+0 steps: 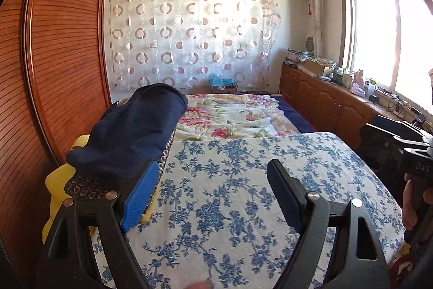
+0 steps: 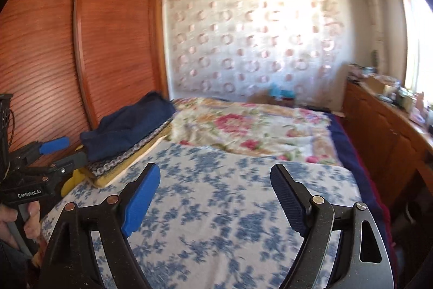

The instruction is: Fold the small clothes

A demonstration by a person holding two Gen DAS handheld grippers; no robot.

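Note:
A folded navy garment (image 1: 130, 132) lies on top of a small stack at the left edge of the blue-flowered cloth (image 1: 230, 194), over a patterned cloth (image 1: 89, 187) and a yellow one (image 1: 58, 180). My left gripper (image 1: 213, 180) is open with nothing between its pads, and its blue-padded finger (image 1: 140, 197) stands just beside the stack. In the right wrist view the same navy garment (image 2: 127, 126) tops the stack, with the left gripper (image 2: 65, 152) open at its near end. My right gripper (image 2: 215, 180) is open over the flowered cloth (image 2: 230, 207), empty, well right of the stack.
A wooden slatted wardrobe (image 1: 67, 45) rises right behind the stack. Beyond the flowered cloth lies a bed with a floral spread (image 1: 230, 115). A low wooden cabinet (image 1: 324, 99) with clutter runs under the window on the right. A hand (image 1: 411, 205) holds the right gripper's body (image 1: 400, 142).

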